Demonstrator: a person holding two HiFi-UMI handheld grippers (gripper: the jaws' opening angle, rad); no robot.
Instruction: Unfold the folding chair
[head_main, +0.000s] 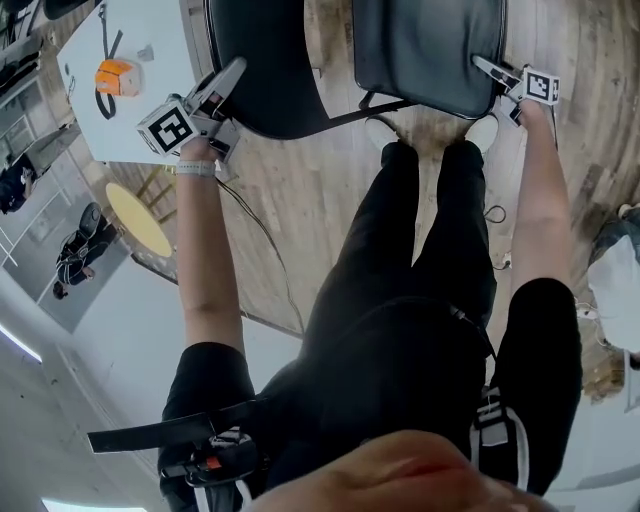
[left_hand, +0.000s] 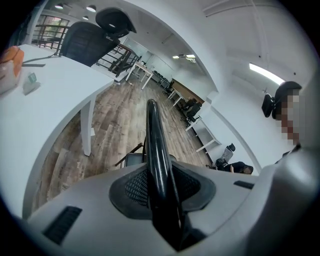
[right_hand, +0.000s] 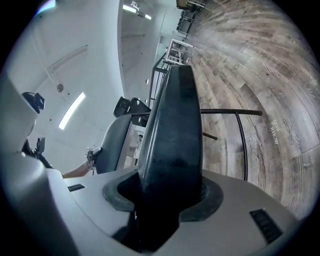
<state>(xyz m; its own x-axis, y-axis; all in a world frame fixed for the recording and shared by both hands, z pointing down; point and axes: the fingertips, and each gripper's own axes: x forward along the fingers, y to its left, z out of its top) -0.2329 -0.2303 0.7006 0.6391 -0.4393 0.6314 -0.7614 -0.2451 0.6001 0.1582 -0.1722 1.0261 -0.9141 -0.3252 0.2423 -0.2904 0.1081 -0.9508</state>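
The black folding chair stands before me on the wood floor. In the head view its thin glossy back panel (head_main: 262, 70) is at top left and its padded seat (head_main: 430, 50) at top right, with a dark frame rod (head_main: 350, 115) between them. My left gripper (head_main: 222, 88) is shut on the back panel's edge (left_hand: 154, 145), which runs straight out between its jaws (left_hand: 160, 192). At the seat's right corner my right gripper (head_main: 503, 78) is shut on the thick seat edge (right_hand: 172, 125), which fills the gap at its jaws (right_hand: 167, 197).
A white table (head_main: 95, 125) with an orange object (head_main: 115, 77) stands to the left, close to the left gripper. My legs and white shoes (head_main: 380, 130) are just below the chair. Thin chair frame tubes (right_hand: 241, 137) lie over the floor. An office chair (left_hand: 87, 40) is behind the table.
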